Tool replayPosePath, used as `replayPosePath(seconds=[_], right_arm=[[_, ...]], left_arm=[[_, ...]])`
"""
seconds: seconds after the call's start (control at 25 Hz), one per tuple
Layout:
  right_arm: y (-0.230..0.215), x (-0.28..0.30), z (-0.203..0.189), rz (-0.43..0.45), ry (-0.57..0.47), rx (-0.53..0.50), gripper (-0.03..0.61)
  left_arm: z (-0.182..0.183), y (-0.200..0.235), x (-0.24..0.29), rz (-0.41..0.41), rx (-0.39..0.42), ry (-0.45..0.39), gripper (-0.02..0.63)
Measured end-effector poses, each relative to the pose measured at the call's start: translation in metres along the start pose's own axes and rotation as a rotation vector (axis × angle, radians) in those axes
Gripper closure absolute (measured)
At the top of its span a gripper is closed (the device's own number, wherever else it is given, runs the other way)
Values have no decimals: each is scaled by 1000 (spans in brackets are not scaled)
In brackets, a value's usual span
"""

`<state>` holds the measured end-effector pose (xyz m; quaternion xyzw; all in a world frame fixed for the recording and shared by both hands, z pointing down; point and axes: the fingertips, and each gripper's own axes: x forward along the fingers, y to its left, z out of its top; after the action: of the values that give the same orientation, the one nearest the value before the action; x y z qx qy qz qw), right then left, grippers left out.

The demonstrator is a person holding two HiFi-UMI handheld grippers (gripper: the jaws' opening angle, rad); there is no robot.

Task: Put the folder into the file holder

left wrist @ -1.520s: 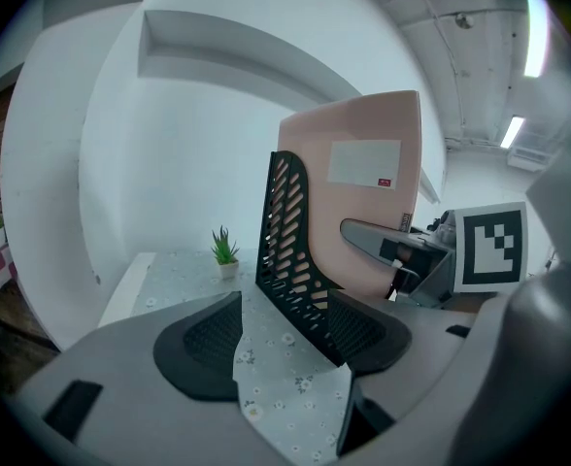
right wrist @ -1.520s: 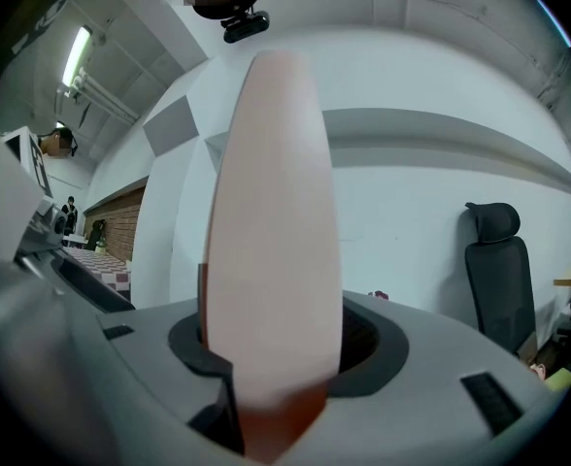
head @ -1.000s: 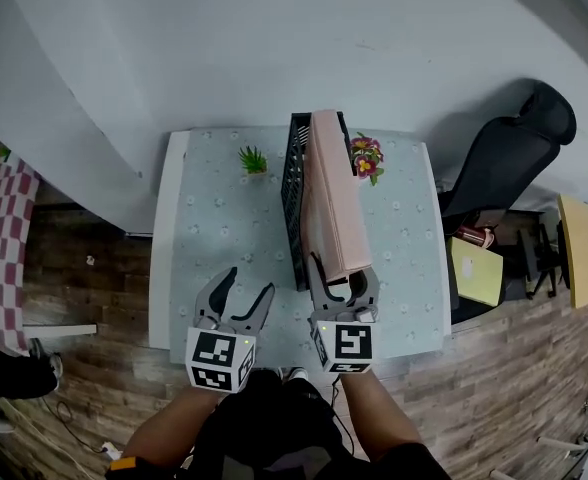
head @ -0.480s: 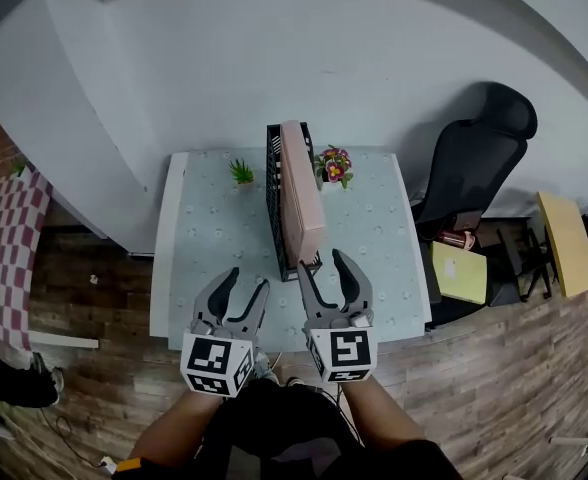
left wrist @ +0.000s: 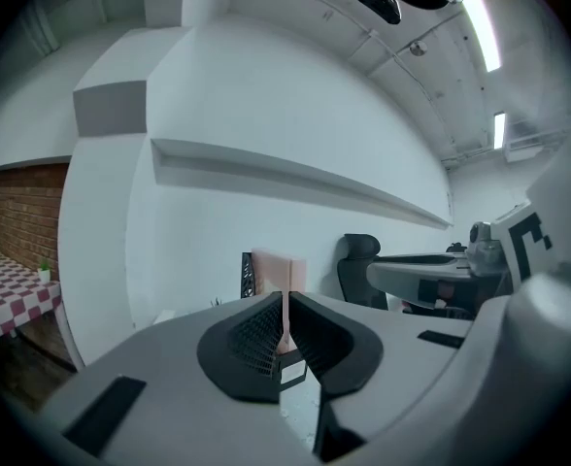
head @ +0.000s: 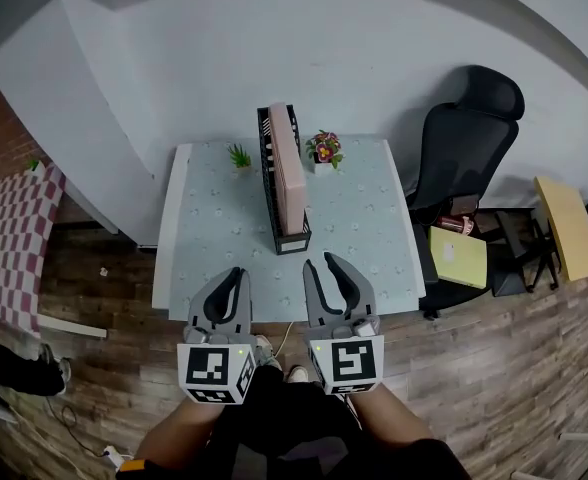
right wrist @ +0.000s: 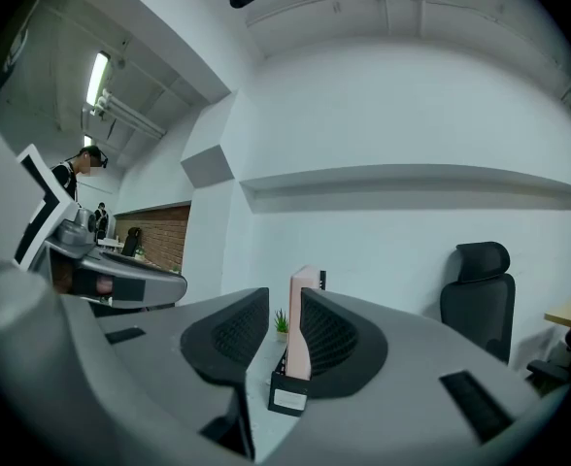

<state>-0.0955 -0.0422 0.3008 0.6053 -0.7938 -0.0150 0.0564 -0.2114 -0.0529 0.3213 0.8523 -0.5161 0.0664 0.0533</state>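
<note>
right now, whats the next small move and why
Probably just bring the left gripper and right gripper to rest; the job looks done. The pink folder stands upright inside the black file holder on the table. Both grippers are clear of it, and their jaws have just been closing on nothing.
</note>
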Motion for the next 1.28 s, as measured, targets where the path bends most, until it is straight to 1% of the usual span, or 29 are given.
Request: replayPosePath(seconds=[0.12,0.24,0.36,0.48,0.68,0.84,0.96,1.28], right_arm=[[3,-20,-2,0,-5,5,504],[5,-34,-5,-1,5,12,535],[15,-48,-12,4,11,13,549],[22,-56,-18,7,33,23,557],[36,-63,-25,-9,55,36,561],[59,-66,-26,-23,53,63,561],[74,-69,-32,-46,57,82,561],[100,-70,-66,-90,154,148,565]], left_arm=[[-3,-8,-17,23,-8,8,594],[-5,-16,-31,35,2,6,597],[-14,-20,-47,38,16,20,599],[-23,-21,-55,32,11,34,601],[-38,-20,-63,-15,20,54,601],[-45,-6,-74,-62,28,67,601],[-52,7,-84,-82,29,76,601],[-80,23,-89,-154,36,131,601]])
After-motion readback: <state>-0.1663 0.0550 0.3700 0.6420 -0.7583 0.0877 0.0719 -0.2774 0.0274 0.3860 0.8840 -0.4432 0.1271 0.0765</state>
